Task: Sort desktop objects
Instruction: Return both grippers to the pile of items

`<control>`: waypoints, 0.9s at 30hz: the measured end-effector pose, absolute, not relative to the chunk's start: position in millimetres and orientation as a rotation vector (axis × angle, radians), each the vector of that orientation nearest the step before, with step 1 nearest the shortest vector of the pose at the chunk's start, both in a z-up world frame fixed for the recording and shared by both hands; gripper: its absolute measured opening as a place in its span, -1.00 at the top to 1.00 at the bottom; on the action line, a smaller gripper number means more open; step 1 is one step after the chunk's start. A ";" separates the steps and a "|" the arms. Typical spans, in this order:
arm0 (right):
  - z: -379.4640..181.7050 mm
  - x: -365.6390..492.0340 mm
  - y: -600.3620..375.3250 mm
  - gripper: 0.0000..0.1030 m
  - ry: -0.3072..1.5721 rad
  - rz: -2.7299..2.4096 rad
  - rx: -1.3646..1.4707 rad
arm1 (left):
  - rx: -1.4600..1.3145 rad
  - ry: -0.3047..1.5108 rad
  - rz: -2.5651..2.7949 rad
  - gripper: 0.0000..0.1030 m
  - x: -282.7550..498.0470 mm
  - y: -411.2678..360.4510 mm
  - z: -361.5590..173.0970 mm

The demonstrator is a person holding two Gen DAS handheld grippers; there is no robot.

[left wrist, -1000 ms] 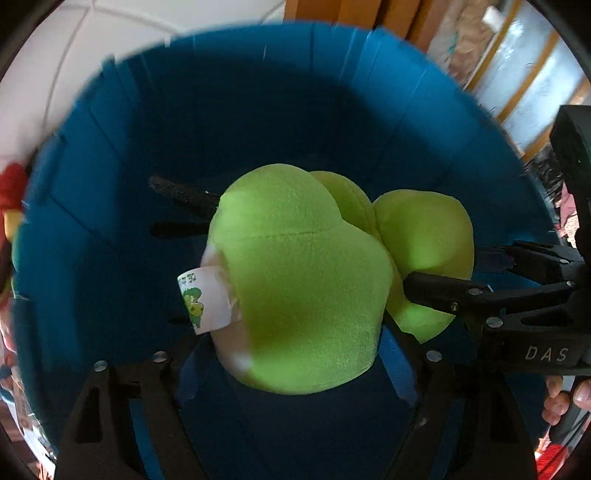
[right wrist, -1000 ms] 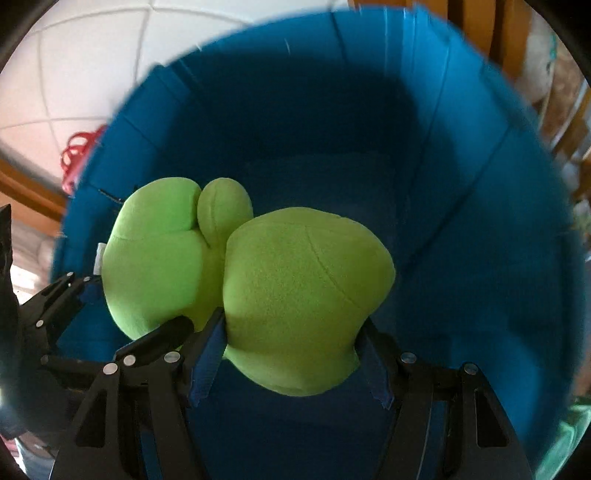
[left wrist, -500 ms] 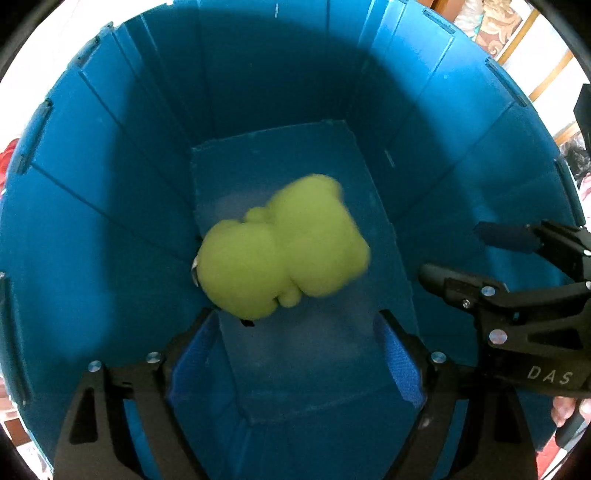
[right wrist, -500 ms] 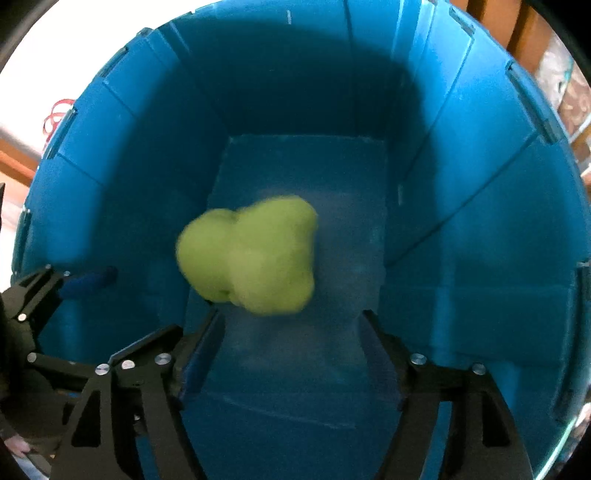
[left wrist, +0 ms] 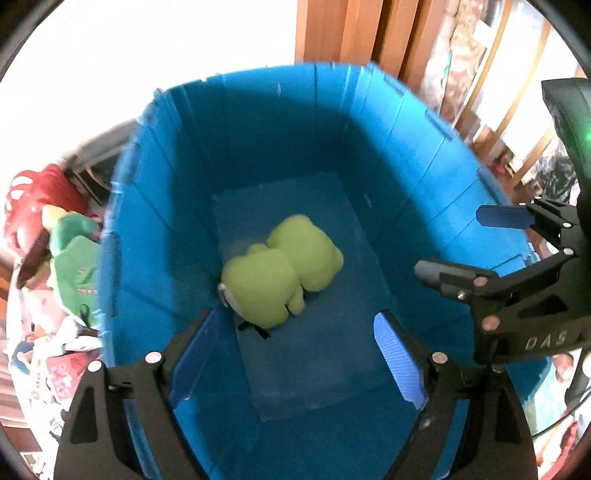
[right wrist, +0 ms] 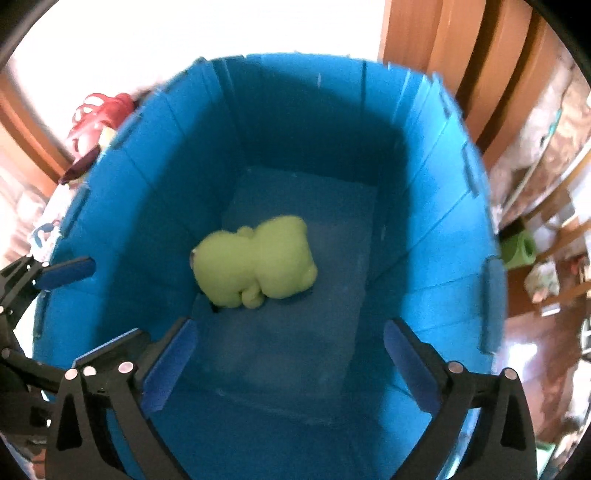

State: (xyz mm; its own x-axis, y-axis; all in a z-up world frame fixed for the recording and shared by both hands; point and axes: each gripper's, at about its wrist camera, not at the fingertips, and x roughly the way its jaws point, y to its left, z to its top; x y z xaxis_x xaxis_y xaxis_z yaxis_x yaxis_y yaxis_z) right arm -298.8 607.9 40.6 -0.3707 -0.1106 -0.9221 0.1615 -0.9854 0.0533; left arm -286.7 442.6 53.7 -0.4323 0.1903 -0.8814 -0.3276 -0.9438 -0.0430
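A lime-green plush toy [left wrist: 280, 269] lies on the floor of a deep blue folding bin [left wrist: 166, 206], near its left wall; it also shows in the right wrist view [right wrist: 255, 266] inside the bin [right wrist: 436, 206]. My left gripper [left wrist: 295, 350] is open and empty, high above the bin. My right gripper [right wrist: 291, 362] is open and empty above the bin. The right gripper shows at the right of the left wrist view [left wrist: 472, 247]. A left fingertip [right wrist: 70, 273] shows at the left edge of the right wrist view.
Left of the bin lies a pile of other toys: a red plastic item [left wrist: 33, 199], a green cloth toy [left wrist: 74, 266], printed fabric [left wrist: 55, 373]. Wooden furniture [left wrist: 354, 33] stands behind. Shelves with a green object [right wrist: 521, 251] are at the right.
Both grippers held the green plush over the bin, then let go. The plush dropped to the bin floor and both grippers have risen higher above the bin.
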 end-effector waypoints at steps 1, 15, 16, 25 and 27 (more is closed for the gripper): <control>46.4 -293.4 605.9 -0.99 0.073 -2.484 1.630 | -1.439 0.191 2.446 -0.67 -280.4 439.0 56.9; 95.3 -221.0 527.3 -1.00 0.185 -2.516 1.225 | -1.164 0.027 2.834 -0.76 -193.9 338.4 83.5; 96.5 -215.9 518.0 -1.00 0.187 -2.507 1.195 | -1.152 0.012 2.864 -0.76 -186.8 326.1 81.4; 90.9 -186.7 416.6 -1.00 0.153 -2.395 0.998 | -1.224 -0.060 3.074 -0.77 -128.6 206.5 39.5; 86.6 -178.8 389.5 -1.00 0.155 -2.353 0.963 | -1.258 -0.076 3.141 -0.77 -110.9 169.7 23.7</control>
